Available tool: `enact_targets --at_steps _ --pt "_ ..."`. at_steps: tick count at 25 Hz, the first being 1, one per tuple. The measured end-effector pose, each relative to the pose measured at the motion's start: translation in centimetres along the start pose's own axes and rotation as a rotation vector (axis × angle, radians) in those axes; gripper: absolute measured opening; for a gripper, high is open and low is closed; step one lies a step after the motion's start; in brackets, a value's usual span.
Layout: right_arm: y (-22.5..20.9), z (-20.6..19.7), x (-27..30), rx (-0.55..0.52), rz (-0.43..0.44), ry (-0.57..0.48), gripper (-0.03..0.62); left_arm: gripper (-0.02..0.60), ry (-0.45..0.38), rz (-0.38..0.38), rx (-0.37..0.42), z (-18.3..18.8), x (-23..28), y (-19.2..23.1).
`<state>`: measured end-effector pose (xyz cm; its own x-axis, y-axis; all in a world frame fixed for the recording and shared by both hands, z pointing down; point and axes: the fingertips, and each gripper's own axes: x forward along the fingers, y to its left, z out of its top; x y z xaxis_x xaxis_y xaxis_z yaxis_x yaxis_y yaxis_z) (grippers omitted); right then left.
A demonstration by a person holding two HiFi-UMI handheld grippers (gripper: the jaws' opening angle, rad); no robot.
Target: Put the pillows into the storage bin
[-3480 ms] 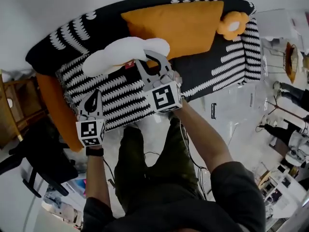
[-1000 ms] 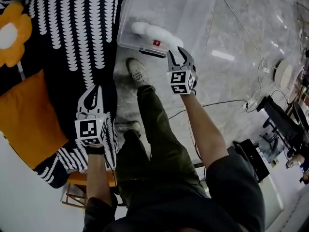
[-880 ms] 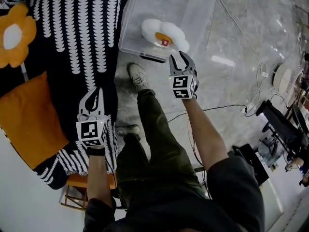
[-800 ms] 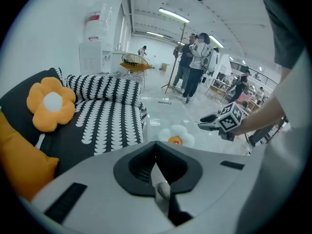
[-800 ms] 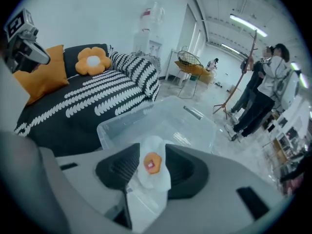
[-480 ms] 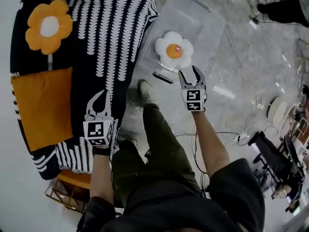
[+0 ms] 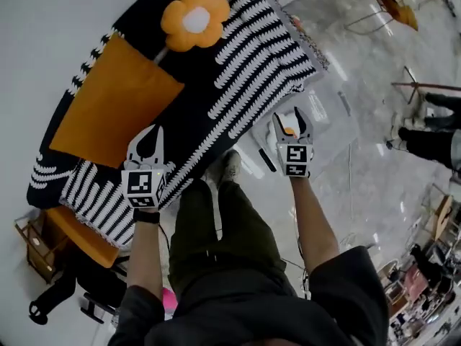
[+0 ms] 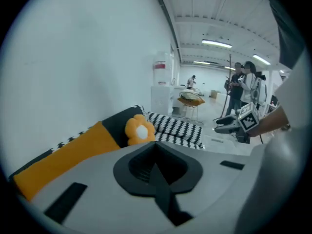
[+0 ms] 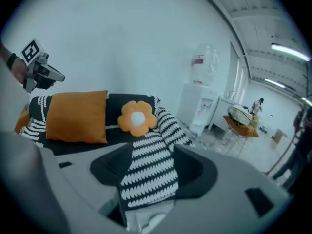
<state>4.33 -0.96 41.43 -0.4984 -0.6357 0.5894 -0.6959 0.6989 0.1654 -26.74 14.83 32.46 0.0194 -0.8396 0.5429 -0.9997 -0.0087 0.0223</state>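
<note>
Hovering over the sofa's [image 7: 245,56] front edge in the head view, the left tongs [image 7: 152,131] are closed and empty. The right tongs [image 7: 290,119], jaws just opening, grip nothing and hide most of the egg pillow [image 7: 288,130] in the clear storage bin [image 7: 330,117] on the floor. In the left gripper view the jaws meet, with the flower pillow [image 8: 140,129] beyond. In the right gripper view the jaws stand apart, the bin is cut off at the bottom, and the orange pillow [image 9: 78,116] leans against the sofa's back.

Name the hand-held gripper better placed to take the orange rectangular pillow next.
Left, likely: the left hand-held gripper hovers nearer the orange pillow; the right hand-held gripper, jaws just opening and empty, hangs by the storage bin.
</note>
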Motion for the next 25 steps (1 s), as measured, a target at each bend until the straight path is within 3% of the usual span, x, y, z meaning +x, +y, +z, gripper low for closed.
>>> enact_targets --at_steps 5,12,17,25 --pt "10.0 11.5 3.9 -0.101 0.147 -0.106 0.251 0.003 -0.023 0.174 -0.122 -2.9 -6.9 10.7" --pt "25.1 20.6 8.3 -0.238 0.328 -0.167 0.252 0.003 -0.024 0.316 -0.235 -8.1 -13.8 20.6" --pt "32.9 23.6 9.8 -0.309 0.433 -0.187 0.252 0.003 -0.029 0.383 -0.303 -10.9 -16.8 24.1" --pt "40.5 25.5 12.5 -0.418 0.575 -0.190 0.252 0.003 -0.017 0.424 -0.352 -13.4 -17.4 26.9"
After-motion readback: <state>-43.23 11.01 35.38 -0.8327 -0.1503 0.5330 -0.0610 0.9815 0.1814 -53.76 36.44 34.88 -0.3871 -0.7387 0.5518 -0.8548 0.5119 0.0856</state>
